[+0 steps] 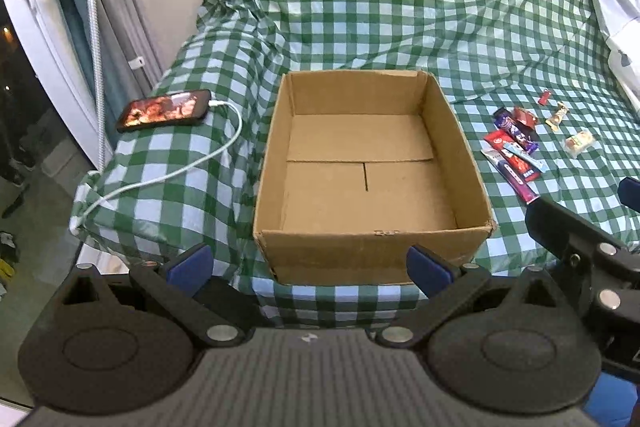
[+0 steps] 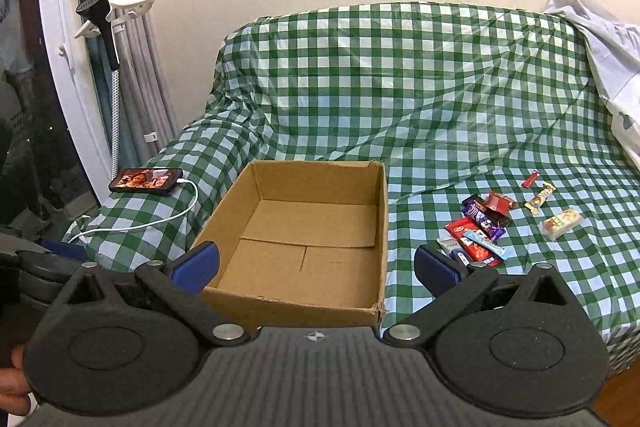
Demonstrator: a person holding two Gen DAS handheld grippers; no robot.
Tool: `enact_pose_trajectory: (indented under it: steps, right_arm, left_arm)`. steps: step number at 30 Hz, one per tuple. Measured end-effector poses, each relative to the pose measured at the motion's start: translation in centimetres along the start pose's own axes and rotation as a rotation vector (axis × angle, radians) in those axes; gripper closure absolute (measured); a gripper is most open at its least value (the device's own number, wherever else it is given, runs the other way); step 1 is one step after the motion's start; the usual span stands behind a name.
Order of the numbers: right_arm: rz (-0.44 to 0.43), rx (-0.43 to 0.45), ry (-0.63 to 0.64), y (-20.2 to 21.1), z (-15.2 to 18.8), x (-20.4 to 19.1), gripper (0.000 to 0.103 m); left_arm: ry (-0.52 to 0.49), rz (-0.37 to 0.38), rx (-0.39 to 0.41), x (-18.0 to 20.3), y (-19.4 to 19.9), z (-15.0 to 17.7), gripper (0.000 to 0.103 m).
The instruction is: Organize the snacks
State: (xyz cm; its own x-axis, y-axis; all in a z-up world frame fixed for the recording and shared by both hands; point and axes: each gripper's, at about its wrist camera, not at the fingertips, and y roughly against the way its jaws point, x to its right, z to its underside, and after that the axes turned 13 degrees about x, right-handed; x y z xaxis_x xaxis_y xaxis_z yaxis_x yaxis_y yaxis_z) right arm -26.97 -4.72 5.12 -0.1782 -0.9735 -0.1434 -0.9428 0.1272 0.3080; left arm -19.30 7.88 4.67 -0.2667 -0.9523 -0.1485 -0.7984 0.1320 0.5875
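An open, empty cardboard box point(image 1: 472, 163) point(image 2: 382, 227) sits on a sofa draped in green checked cloth. To its right lies a cluster of wrapped snacks point(image 1: 514, 143) point(image 2: 480, 223): purple, red and blue bars, a small red candy point(image 2: 530, 179), a gold bar point(image 2: 541, 199) and a pale clear-wrapped cake point(image 2: 560, 224). My left gripper point(image 1: 308, 265) is open and empty, low in front of the box's near wall. My right gripper point(image 2: 316, 265) is open and empty, near the box's front right corner. The right gripper's body point(image 1: 588, 247) shows in the left wrist view.
A lit phone point(image 1: 165, 110) point(image 2: 146, 181) on a white charging cable point(image 1: 192, 163) rests on the sofa's left arm. A garment steamer point(image 2: 106, 27) and curtains stand at left. A grey cloth point(image 2: 612, 67) lies on the sofa's right end.
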Motion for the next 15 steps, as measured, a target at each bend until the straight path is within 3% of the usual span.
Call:
enact_pose_trajectory:
  steps: [15]
  right_arm:
    - [-0.019,-0.102,0.000,-3.7,1.3,0.3,0.000]
  left_arm:
    - [-0.003,-0.009,-0.114,0.6,-4.7,1.0,0.000]
